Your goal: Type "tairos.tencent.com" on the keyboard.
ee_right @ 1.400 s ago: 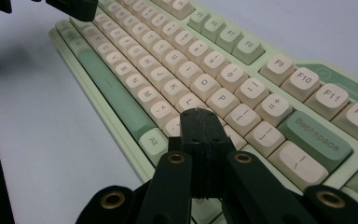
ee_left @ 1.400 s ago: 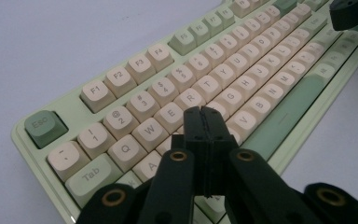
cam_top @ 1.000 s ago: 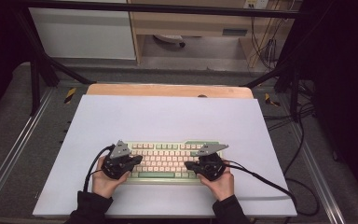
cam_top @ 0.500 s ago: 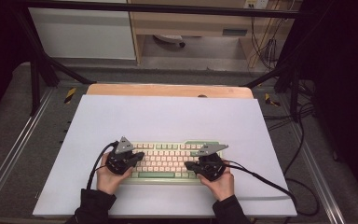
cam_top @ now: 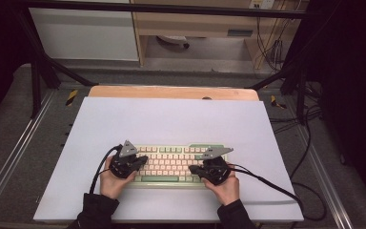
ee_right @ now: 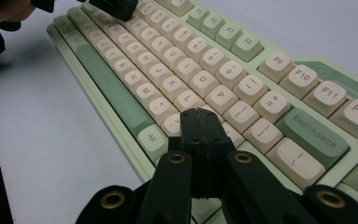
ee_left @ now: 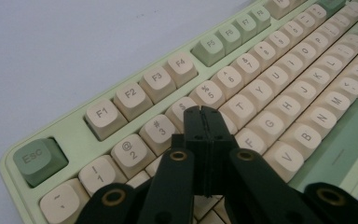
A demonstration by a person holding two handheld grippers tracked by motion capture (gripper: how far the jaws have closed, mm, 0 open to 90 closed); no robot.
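Near the front edge of the white tabletop (cam_top: pixel 171 119), the left gripper (cam_top: pixel 142 161) and right gripper (cam_top: pixel 194 169) are hovering with jaws pressed together, empty, over opposite ends of the pale green keyboard with cream keys (cam_top: pixel 171 162), whose long axis is running left to right, each hand nearest its own end.

- High view: you look forward and down from above your side of the table (cam_top: pixel 171 119).
- Left gripper view: close, low, facing across the keyboard (ee_left: pixel 270 93) from its Esc end.
- Right gripper view: close, from the Backspace end; both share the letter rows.
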